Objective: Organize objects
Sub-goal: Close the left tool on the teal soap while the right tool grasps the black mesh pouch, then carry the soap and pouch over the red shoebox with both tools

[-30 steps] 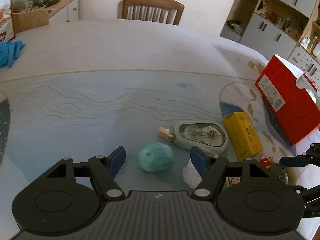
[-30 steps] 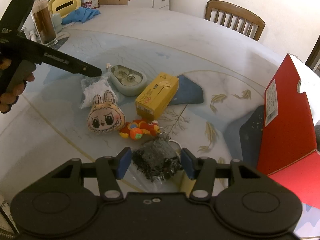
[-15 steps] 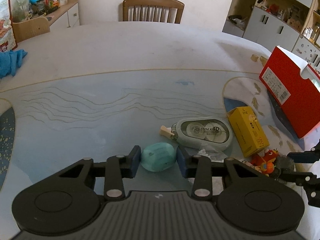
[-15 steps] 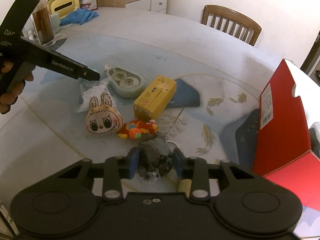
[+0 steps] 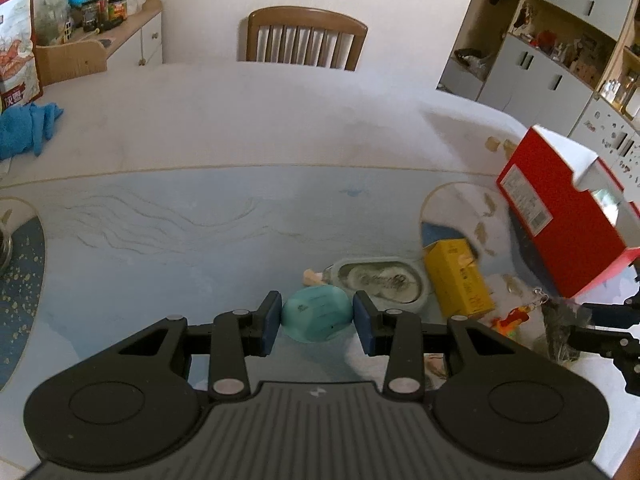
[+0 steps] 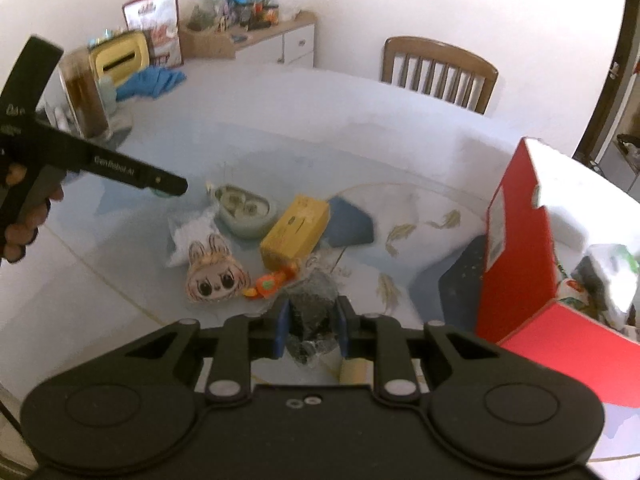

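A teal oval case point(image 5: 312, 312) hangs just above the blue patterned table point(image 5: 200, 220), and my left gripper point(image 5: 317, 320) is shut on it, blue pads pressed to both sides. In the right wrist view the left gripper point(image 6: 176, 186) reaches in from the left, held by a hand point(image 6: 24, 224). A dark crumpled bundle in clear wrap point(image 6: 310, 304) sits between the pads of my right gripper point(image 6: 311, 322), whose jaws are still closing and squeezing it. The bundle point(image 5: 558, 332) also shows at the right edge of the left wrist view.
On the table lie a grey-green correction tape dispenser point(image 6: 244, 206), a yellow box point(image 6: 296, 230), a bunny-face plush point(image 6: 214, 276), an orange toy point(image 6: 268, 284) and a white bag point(image 6: 188, 232). An open red box point(image 6: 516, 248) stands at the right. A jar point(image 6: 82, 96) and blue cloth point(image 6: 152, 80) sit far left.
Both grippers went from open to shut, the left on the teal case and the right on the dark bundle. Both then rose, lifting their things off the table.
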The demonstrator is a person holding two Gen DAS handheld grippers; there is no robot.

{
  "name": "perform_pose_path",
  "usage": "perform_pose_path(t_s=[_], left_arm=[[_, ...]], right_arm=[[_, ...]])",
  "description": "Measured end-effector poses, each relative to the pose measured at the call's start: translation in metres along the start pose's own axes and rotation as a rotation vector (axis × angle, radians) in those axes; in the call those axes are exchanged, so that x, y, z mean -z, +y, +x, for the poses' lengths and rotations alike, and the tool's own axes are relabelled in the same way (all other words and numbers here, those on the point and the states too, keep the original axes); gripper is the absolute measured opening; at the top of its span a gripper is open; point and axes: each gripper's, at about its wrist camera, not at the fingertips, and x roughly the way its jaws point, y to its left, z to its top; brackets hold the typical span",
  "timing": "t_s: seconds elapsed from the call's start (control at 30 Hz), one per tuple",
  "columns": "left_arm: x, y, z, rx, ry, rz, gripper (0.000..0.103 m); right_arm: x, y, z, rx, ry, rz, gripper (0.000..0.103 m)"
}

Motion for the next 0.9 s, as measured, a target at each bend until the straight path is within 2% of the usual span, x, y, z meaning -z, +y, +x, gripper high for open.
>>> perform_pose_path(t_s=[0.2, 0.43, 0.57, 0.9], left_arm=[[-0.01, -0.018, -0.018, 0.027, -0.027, 0.014, 0.038], [-0.019, -0.047, -0.025, 0.063, -0.034, 0.03, 0.038], [-0.026, -0.073, -0.029, 0.098, -0.038, 0.063, 0.038], [-0.047, -0.156, -0.025, 0.18, -0.051, 0.17, 0.038]], right_arm=[[-0.006, -0.019, -0.028, 0.001, -0.059, 0.062, 0.022], [-0.002, -0.043, -0.043, -0.014, -0.048, 0.105, 0.022], [0.0, -0.06, -0.057, -0.019, -0.071, 0.147, 0.022], [0.001, -0.115, -0.09, 0.036, -0.142, 0.191, 0.022]])
